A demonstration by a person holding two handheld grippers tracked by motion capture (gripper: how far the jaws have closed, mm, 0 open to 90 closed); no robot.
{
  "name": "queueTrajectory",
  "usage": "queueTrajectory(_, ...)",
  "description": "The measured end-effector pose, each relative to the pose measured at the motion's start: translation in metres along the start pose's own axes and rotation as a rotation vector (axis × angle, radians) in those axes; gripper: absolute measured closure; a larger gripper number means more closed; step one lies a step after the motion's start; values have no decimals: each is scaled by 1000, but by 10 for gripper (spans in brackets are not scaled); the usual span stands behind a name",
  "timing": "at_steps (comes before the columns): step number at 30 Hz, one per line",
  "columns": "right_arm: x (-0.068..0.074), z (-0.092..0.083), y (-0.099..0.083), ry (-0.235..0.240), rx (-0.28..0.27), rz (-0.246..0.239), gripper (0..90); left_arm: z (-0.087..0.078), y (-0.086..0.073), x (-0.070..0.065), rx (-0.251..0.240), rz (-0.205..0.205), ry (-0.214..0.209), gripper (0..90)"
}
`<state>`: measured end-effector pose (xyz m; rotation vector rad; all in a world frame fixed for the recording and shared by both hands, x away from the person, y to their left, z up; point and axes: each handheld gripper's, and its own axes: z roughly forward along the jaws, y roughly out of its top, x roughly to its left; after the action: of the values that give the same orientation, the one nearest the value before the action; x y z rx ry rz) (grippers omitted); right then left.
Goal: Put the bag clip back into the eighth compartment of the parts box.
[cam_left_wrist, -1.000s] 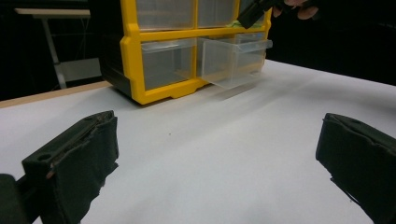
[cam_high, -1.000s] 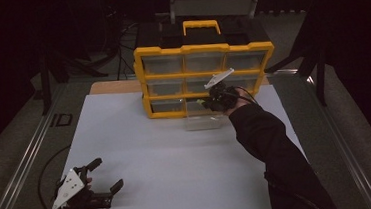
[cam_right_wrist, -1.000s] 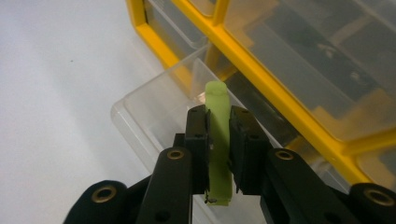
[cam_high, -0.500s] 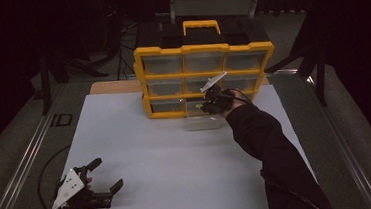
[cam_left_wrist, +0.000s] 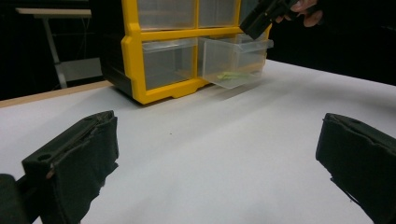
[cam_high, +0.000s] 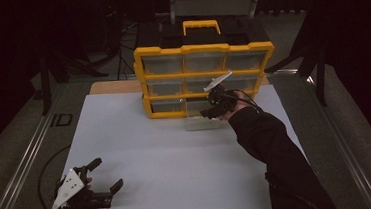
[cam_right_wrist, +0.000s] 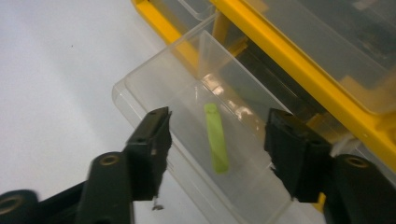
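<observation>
Drawer (cam_right_wrist: 187,93) stands pulled out of the yellow organizer (cam_high: 205,63) at the far right of the tabletop (cam_high: 177,155) so our right gripper (cam_right_wrist: 217,140), its fingers (cam_right_wrist: 149,140) just spread apart, could leave the green strip (cam_right_wrist: 217,137) inside; our left gripper (cam_high: 97,184) waits near left, fingers apart, empty.

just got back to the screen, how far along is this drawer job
Done: a clear drawer in the bottom row of the yellow organizer stands pulled out, and a green strip lies inside it. In hand: the right tongs hang over the drawer, jaws just opened, nothing between them. The left tongs rest open near the table's front edge. Left, probably: pushing the drawer shut.
</observation>
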<state>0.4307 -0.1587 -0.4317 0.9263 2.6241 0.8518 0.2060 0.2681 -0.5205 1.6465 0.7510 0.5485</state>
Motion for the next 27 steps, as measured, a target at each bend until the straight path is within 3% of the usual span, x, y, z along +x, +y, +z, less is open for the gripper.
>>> queueTrajectory(13,3,-20,-18,-13,-70,79,93,0,0,0,2,1,1,0)
queueTrajectory(18,1,-25,-26,-13,-87,95,81,0,0,0,0,-1,1,0)
queueTrajectory(27,-1,-39,-45,-77,-118,145,82,0,0,0,-2,-2,3,0)
